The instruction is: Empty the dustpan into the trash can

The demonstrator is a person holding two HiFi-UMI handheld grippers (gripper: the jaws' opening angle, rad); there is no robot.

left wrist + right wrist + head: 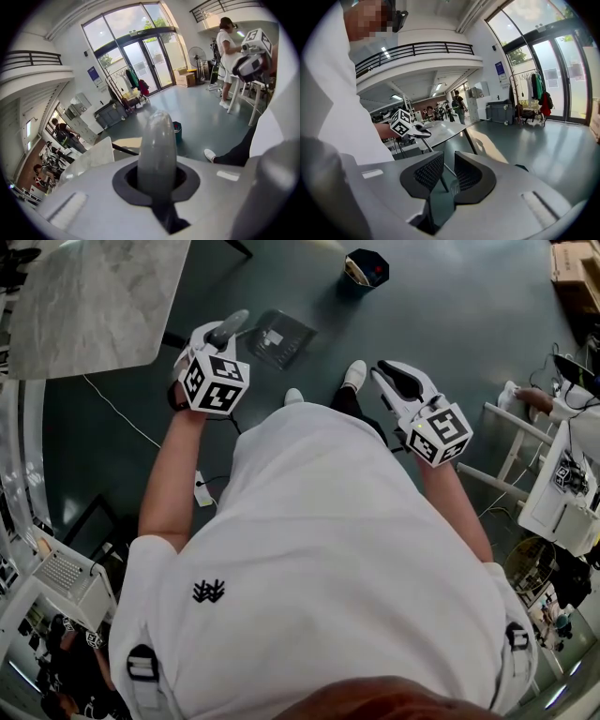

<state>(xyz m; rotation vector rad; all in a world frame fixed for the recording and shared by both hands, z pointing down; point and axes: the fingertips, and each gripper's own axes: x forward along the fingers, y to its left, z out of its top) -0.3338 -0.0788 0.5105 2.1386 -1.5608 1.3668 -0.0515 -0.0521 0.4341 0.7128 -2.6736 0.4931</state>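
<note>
The dustpan (278, 337) sits low in front of my feet in the head view, a dark pan with a scrap of pale litter on it. I can't tell whether it rests on the floor (450, 306) or hangs just above it. Its grey handle (157, 150) rises through the left gripper (217, 341), whose jaws are pinched tight around it, with the rounded tip poking out past them. In the right gripper view a thin shaft (425, 143) drops from that gripper, so I judge the grip is at the top of a long handle. That would keep the pan level and carried without stooping.

The right gripper (386, 371) hovers empty at waist height. Its jaws are spread a little, with only floor showing through the gap. I read it as a free gripper held clear, ready to steady the pan at the tip.

The trash can (366, 268) stands ahead and to the right, well apart from the pan, with its mouth open upward. The floor between them is bare, which gives a straight run. The table (94, 296) edge lies close on the left. My shoes (354, 374) are just behind the pan, so any swing should go forward, away from them.
</note>
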